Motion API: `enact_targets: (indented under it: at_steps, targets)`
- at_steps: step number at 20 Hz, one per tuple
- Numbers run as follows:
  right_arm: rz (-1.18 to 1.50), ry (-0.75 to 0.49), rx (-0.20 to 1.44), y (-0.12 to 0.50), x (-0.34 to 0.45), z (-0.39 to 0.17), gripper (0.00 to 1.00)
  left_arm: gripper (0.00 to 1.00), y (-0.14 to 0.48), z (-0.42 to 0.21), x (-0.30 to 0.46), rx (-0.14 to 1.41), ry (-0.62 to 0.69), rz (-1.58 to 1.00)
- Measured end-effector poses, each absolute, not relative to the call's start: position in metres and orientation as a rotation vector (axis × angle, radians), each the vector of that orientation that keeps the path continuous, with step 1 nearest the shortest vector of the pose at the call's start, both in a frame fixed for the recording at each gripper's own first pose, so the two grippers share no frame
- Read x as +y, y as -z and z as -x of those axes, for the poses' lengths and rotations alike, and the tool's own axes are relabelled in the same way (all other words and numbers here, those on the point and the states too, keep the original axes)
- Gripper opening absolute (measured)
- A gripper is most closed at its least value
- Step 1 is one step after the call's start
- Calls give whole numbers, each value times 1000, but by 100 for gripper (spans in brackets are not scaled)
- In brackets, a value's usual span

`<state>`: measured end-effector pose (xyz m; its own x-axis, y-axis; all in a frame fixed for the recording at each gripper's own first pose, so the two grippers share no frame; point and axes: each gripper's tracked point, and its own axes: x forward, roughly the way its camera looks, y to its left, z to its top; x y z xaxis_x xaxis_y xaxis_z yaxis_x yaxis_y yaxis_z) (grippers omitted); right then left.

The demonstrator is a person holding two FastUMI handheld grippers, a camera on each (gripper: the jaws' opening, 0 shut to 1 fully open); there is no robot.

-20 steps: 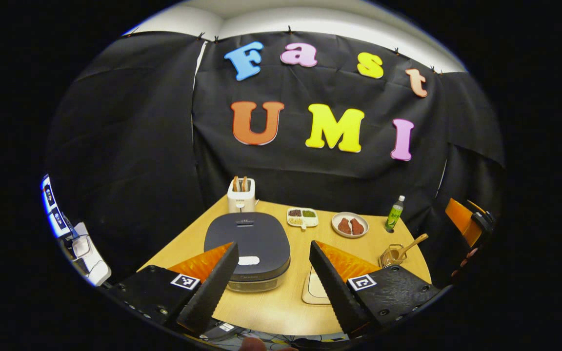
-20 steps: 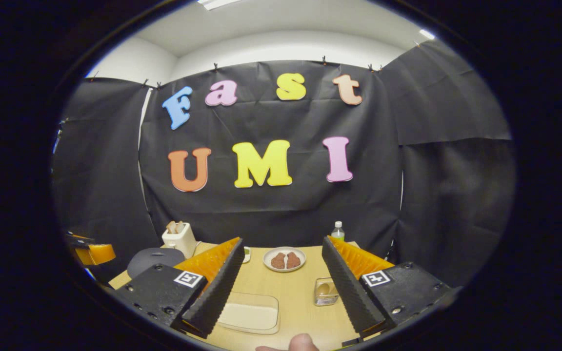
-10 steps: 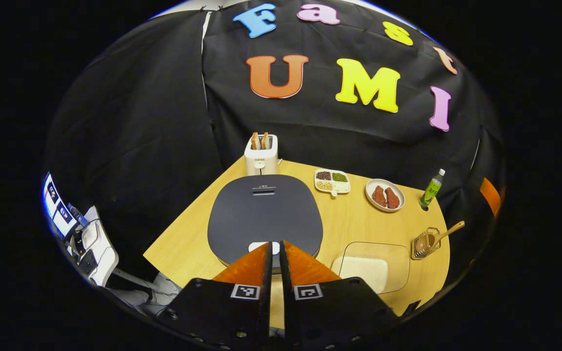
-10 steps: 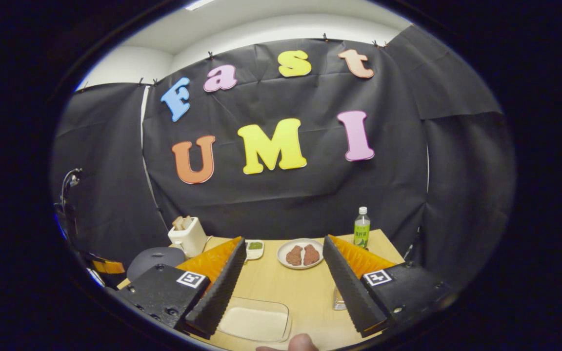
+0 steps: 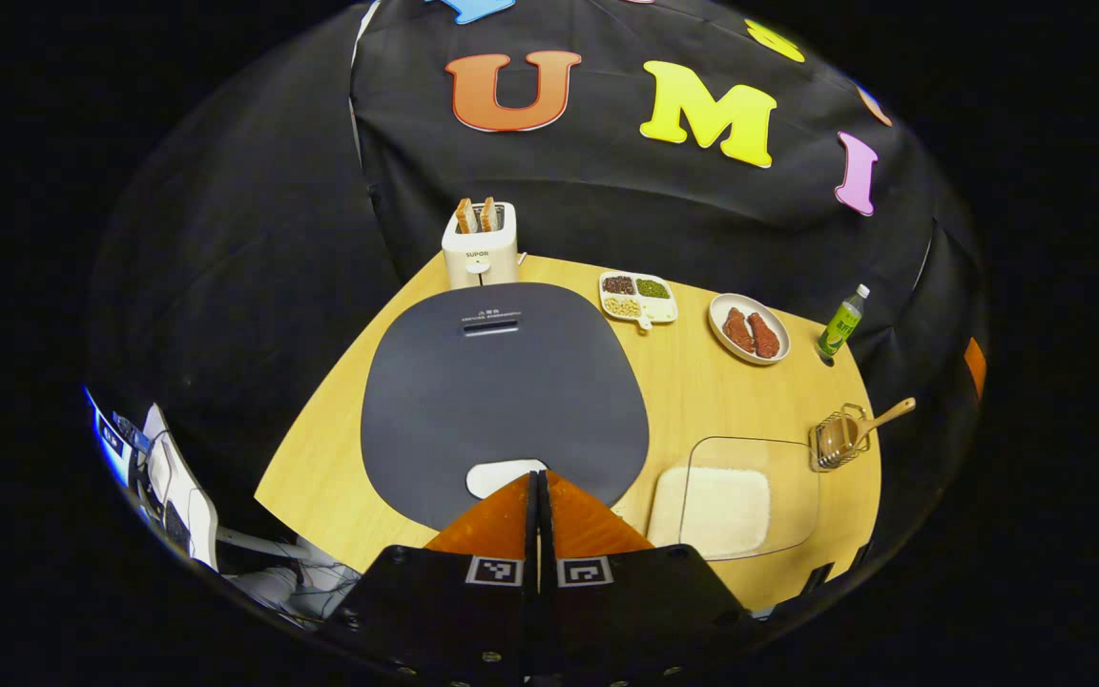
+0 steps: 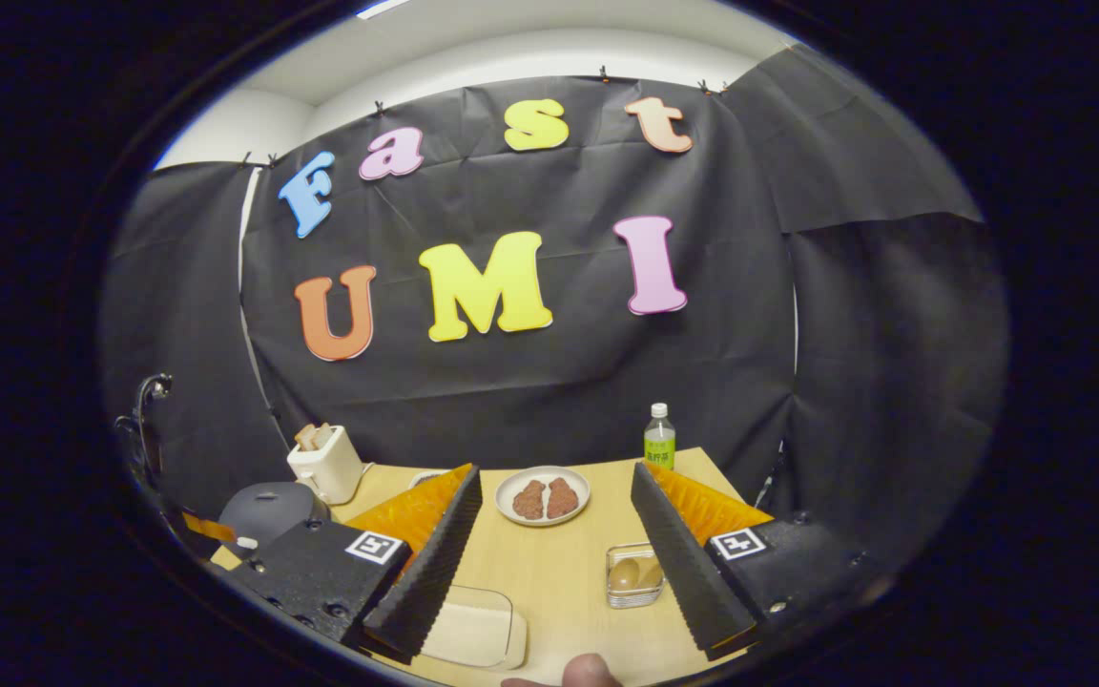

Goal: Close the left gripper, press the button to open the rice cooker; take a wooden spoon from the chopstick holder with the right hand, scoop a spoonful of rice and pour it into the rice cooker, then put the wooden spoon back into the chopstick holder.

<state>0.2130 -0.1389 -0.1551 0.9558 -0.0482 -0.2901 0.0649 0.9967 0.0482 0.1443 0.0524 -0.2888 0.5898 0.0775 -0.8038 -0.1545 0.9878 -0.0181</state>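
On the wooden table (image 5: 693, 401), the clenched left gripper (image 5: 538, 474) hovers at the rice cooker's (image 5: 502, 391) white button (image 5: 502, 475), lower centre; press straight down. The right gripper (image 6: 554, 539) is released.

We are looking at a booth where black cloth (image 6: 530, 382) is hanging as the wall on every side, pinned along its top edge with small clips. Above it a white wall and ceiling (image 6: 511, 48) are showing, with a ceiling light glowing at the top. A light wooden table (image 5: 702, 401) is standing against the cloth, its front edge curving.
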Motion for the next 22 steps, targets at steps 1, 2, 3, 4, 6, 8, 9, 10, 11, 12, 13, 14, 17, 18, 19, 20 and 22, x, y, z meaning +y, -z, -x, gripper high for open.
enact_targets:
  at_steps: [1,2,3,4,6,8,9,10,11,12,13,14,17,18,19,20,22]
  targets:
    - [-56,71,296,157,-145,-211,97,0,291,-148,53,938,-141,97]
    - [-56,83,297,157,-150,-210,100,0,294,-150,55,944,-143,102]
    - [-55,91,298,157,-154,-209,97,0,297,-152,57,948,-147,103]
    - [-51,98,300,157,-158,-207,100,0,300,-154,61,956,-155,110]
    - [-43,108,297,155,-165,-205,97,0,305,-152,61,974,-159,136]
    - [-42,121,279,148,-170,-204,97,0,315,-148,64,1002,-163,139]
    - [-42,126,277,148,-172,-203,97,0,312,-148,64,997,-156,130]
    - [-46,128,277,149,-174,-202,100,0,315,-150,65,983,-148,122]
    - [-53,129,282,151,-174,-200,97,0,319,-148,65,988,-156,132]
    - [-58,131,289,154,-174,-197,100,0,321,-144,64,1016,-155,144]
    - [-61,133,296,158,-175,-194,100,0,313,-140,65,992,-151,144]
    - [-65,133,302,160,-175,-192,100,0,317,-144,64,1022,-155,159]
    - [-72,148,299,157,-180,-184,100,0,317,-147,65,1027,-149,125]
    - [-70,153,291,153,-182,-182,97,0,313,-148,66,1011,-142,101]
    - [-66,160,278,147,-186,-181,97,0,307,-149,65,995,-140,81]
    - [-61,168,266,143,-190,-180,97,0,298,-153,65,958,-145,65]
    - [-59,183,245,135,-196,-179,97,0,269,-164,71,864,-158,46]
